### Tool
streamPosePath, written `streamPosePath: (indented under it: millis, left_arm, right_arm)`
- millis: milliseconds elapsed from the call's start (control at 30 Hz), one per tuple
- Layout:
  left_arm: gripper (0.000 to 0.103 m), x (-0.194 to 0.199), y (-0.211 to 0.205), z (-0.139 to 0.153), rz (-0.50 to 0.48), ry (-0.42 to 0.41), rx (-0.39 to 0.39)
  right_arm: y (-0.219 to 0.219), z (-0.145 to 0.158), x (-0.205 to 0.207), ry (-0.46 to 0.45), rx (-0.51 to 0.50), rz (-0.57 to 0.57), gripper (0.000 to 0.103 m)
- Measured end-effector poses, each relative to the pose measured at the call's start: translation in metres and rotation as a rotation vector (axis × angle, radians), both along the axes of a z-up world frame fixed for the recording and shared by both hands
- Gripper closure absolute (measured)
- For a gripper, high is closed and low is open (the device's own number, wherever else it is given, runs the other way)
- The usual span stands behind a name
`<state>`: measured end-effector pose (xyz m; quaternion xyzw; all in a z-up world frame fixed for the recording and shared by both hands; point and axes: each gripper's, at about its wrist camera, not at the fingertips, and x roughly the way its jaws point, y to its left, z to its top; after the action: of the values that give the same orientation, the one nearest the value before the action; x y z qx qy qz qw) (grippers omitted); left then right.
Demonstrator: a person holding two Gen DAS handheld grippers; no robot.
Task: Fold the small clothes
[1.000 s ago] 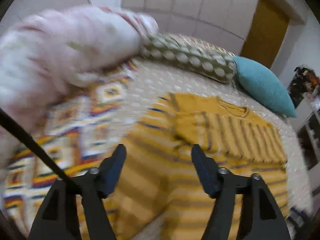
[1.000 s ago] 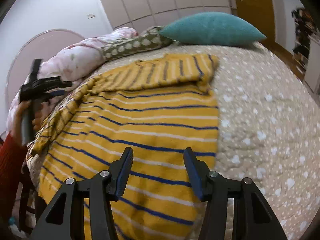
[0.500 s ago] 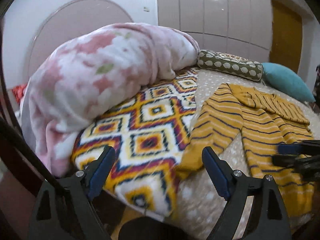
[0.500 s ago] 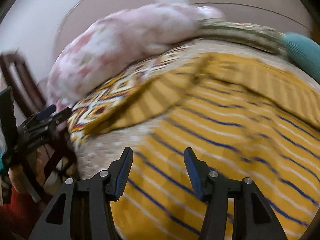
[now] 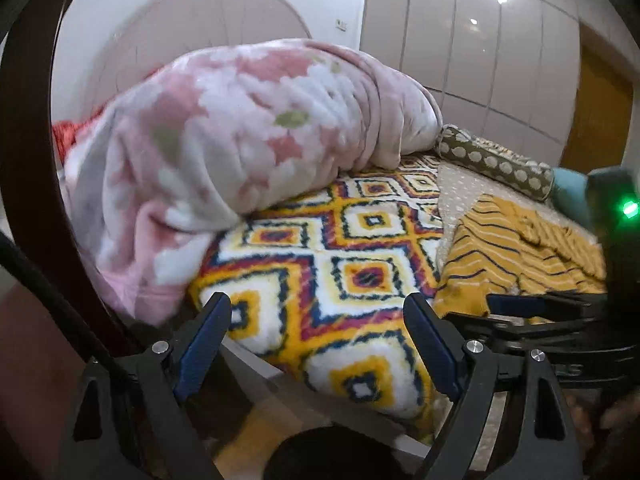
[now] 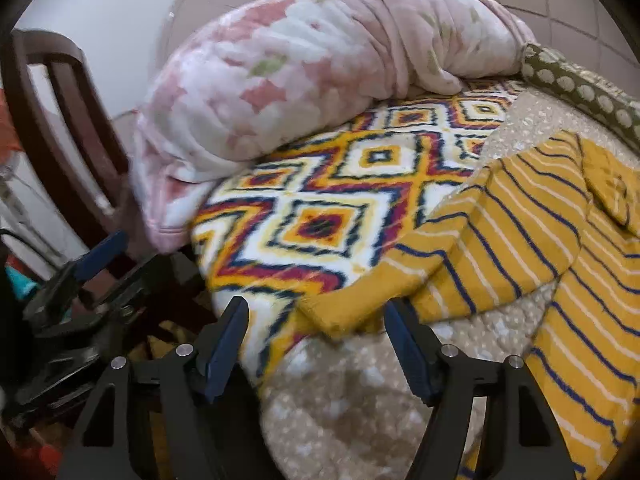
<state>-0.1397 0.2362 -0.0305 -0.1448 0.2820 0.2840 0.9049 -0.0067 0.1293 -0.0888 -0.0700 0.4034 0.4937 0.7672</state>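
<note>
A yellow top with blue and white stripes (image 6: 520, 232) lies flat on the beige bedspread (image 6: 360, 408). Its left sleeve stretches onto a diamond-patterned blanket (image 6: 320, 200). The sleeve's cuff (image 6: 352, 308) sits just ahead of my right gripper (image 6: 316, 340), whose jaws are opening with nothing pressed between the pads. My left gripper (image 5: 316, 344) is open and empty over the blanket's corner (image 5: 320, 288) at the bed's edge. The top (image 5: 516, 248) lies to its right, and the right gripper (image 5: 504, 312) reaches in there. In the right wrist view the left gripper (image 6: 116, 268) is at the far left.
A bulky pink floral blanket (image 5: 248, 152) is heaped at the back of the bed. A dotted olive bolster (image 5: 496, 164) and a teal pillow (image 5: 568, 192) lie behind the top. A dark wooden chair (image 6: 60, 120) stands left of the bed.
Both views swung from over the yellow top to the bed's left edge and the patterned blanket. Both pairs of jaws stand wider than a second ago. The sleeve cuff now lies before the right gripper.
</note>
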Motion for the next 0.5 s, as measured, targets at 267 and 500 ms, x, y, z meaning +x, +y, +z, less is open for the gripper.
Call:
streamPosePath:
  millis: [267, 500]
  left_arm:
    - [0.016, 0.008, -0.007, 0.009, -0.038, -0.032, -0.010]
    - [0.016, 0.043, -0.040, 0.024, -0.165, -0.061, -0.015]
  right_arm:
    - [0.000, 0.008, 0.027, -0.014, -0.084, -0.006, 0.093]
    - [-0.095, 0.126, 0.079, -0.227, 0.005, -0.135, 0.094]
